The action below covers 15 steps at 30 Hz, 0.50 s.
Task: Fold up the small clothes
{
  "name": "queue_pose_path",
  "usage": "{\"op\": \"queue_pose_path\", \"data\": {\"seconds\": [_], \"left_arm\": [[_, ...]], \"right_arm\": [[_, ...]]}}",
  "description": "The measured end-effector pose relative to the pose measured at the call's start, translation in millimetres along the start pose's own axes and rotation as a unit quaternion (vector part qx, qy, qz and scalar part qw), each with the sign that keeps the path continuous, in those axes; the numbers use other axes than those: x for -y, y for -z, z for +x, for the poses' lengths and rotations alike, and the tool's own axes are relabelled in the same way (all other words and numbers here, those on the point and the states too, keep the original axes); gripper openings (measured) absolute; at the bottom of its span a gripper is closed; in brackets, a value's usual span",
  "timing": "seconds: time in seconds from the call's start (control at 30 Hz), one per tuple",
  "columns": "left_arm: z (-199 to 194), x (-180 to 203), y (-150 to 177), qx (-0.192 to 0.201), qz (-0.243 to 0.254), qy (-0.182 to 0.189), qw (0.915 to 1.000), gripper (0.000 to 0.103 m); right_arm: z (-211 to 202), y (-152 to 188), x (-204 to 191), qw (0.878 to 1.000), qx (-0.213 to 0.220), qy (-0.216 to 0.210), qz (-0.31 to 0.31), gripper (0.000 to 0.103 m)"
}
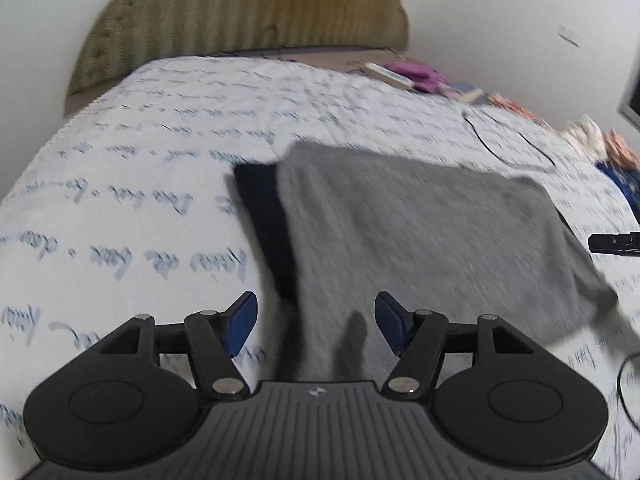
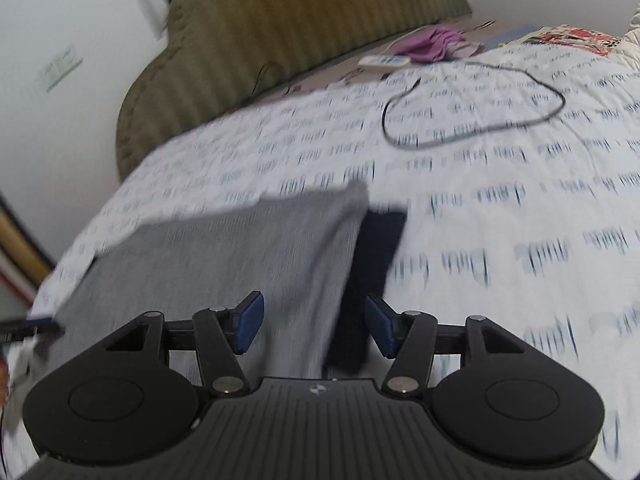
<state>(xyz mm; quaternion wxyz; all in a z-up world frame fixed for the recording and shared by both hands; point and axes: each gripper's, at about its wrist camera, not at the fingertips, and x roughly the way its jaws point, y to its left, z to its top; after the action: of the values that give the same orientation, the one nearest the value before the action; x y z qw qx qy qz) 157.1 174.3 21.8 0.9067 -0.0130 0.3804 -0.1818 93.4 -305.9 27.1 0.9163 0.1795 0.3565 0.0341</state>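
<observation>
A: Two claws, both empty. Item one, left claw (image 1: pixel 316 326): jaws spread wide, blue pads (image 1: pixel 240 326) clear of any cloth, hanging low over the near edge of the grey garment (image 1: pixel 420 240).

B: And the garment's position?

A: Item two, grey garment: lying flat on the bed (image 1: pixel 120 160), on the printed white cover, already looking folded into a rough rectangle. A dark navy piece (image 1: pixel 264 220) shows along one long edge, partly under the grey; whether it is a waistband or a separate item, I cannot tell. Both views are blurred.

B: Right side?

A: Item three, right claw (image 2: pixel 314 326): jaws equally wide apart, nothing between them, poised above the near end where the grey garment (image 2: pixel 224 264) meets the dark navy piece (image 2: pixel 376 248). Its tip shows at the edge of the left view (image 1: pixel 612 243).

B: Advice for the step?

A: My judgement: the next fold wants both claws pinching matching corners of one short edge, taking grey and navy layers together so they do not slide apart. Close fully before lifting, carry the edge across level, and set it down square to the far edge.

B: Hazards?

A: Item four, black cable (image 2: pixel 472 120): looped on the cover beyond the garment, well apart from it. Keep the carried edge short of it.
</observation>
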Motion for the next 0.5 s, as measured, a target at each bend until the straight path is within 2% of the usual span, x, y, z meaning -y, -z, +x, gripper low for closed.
{"op": "queue_pose_path", "data": {"seconds": [0.03,0.1,0.13,0.17,0.2,0.23,0.33,0.4,0.5], "left_arm": [[0.5,4.7,4.8,-0.004,0.006,0.002,1.0000,0.063],[3.4,11.7,12.0,-0.007,0.018,-0.003,0.9998,0.049],[5.5,15.0,13.3,-0.010,0.023,-0.009,0.9996,0.033],[7.2,16.2,13.2,-0.011,0.023,-0.018,0.9995,0.024],[7.9,15.8,12.2,-0.011,0.017,-0.024,0.9995,0.020],[7.1,13.7,10.9,-0.009,0.008,-0.024,0.9996,0.010],[-5.8,6.7,8.1,0.002,-0.024,-0.018,0.9996,0.005],[-14.7,7.4,9.7,0.006,-0.015,-0.027,0.9995,0.005],[-7.7,4.2,20.2,-0.020,-0.004,-0.041,0.9989,0.005]], "right_arm": [[-2.7,9.9,-1.3,1.000,-0.010,-0.001,-0.001,0.062],[-1.4,27.6,-5.4,0.999,-0.035,-0.005,-0.010,0.058],[0.1,35.4,-9.3,0.999,-0.041,-0.002,-0.023,0.044],[0.9,41.7,-14.1,0.998,-0.041,0.012,-0.038,0.036],[-0.6,44.7,-18.7,0.998,-0.033,0.030,-0.052,0.018],[-4.1,45.2,-21.9,0.997,-0.023,0.040,-0.059,0.011],[-25.1,42.9,-24.4,0.998,0.013,0.043,-0.052,0.009],[-39.2,42.0,-20.8,0.998,0.025,0.048,-0.045,0.008],[-34.5,48.7,-12.8,0.996,-0.015,0.069,-0.057,0.007]]}}
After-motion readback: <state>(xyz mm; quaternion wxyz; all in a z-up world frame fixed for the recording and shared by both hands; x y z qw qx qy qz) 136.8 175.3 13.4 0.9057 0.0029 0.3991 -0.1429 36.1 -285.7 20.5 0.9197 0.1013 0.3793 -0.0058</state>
